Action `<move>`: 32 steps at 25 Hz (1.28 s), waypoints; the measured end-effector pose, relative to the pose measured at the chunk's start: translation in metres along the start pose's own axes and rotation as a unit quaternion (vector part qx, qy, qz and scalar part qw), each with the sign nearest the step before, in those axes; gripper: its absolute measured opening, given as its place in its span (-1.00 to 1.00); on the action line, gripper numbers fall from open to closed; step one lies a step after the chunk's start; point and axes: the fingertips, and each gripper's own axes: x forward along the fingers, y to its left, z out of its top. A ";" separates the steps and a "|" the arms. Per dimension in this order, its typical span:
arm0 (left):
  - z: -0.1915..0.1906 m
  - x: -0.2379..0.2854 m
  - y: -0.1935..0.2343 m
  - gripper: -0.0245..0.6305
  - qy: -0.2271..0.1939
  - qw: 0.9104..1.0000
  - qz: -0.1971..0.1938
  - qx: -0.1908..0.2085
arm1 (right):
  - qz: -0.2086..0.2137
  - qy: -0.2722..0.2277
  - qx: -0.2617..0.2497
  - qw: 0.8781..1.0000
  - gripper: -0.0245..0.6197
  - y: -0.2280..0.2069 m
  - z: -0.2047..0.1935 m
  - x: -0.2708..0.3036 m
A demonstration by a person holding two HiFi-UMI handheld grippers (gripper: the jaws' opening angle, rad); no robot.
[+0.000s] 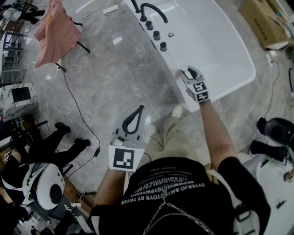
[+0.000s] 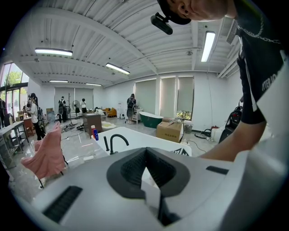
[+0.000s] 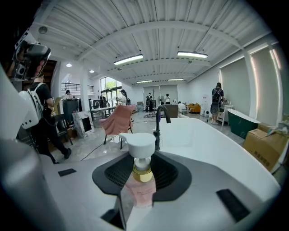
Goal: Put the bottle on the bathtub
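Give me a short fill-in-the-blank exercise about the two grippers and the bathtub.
The bottle with the white pump top is held by the ____ gripper.
The left gripper, jaws together, holds ____.
The faucet on the bathtub is coloured ____.
Missing words: right; nothing; black.

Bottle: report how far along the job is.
Done: the pump bottle is picked up and clamped in the right gripper. In hand: that gripper hovers at the near rim of the bathtub. Left: set the bottle on the bathtub and release. The left gripper is shut, empty, held back.
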 end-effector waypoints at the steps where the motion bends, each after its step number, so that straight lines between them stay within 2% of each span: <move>1: 0.000 -0.001 -0.001 -0.92 0.000 1.000 -0.001 0.001 | 0.000 -0.001 -0.002 1.000 -0.56 0.001 -0.001 -0.001; 12: 0.003 -0.008 -0.001 -0.92 -0.001 1.000 -0.007 0.009 | 0.005 0.034 -0.020 0.999 -0.55 0.007 0.000 0.000; 18: 0.005 -0.009 -0.001 -0.92 -0.004 1.000 -0.006 0.003 | -0.001 0.035 -0.006 0.999 -0.54 0.002 -0.002 -0.002; 20: 0.006 -0.009 -0.003 -0.92 -0.007 1.000 -0.007 0.004 | 0.006 0.044 -0.002 0.999 -0.50 0.004 -0.002 -0.002; 21: 0.007 -0.008 -0.005 -0.92 -0.008 1.000 -0.008 0.004 | 0.011 0.047 0.000 0.999 -0.34 0.006 -0.001 -0.002; 27: 0.010 -0.010 -0.010 -0.92 -0.012 1.000 -0.013 0.009 | 0.006 0.051 0.009 0.999 -0.34 0.009 -0.005 -0.009; 32: 0.012 -0.011 -0.012 -0.92 -0.013 1.000 -0.013 0.012 | -0.007 0.074 0.003 0.997 -0.34 0.006 -0.009 -0.013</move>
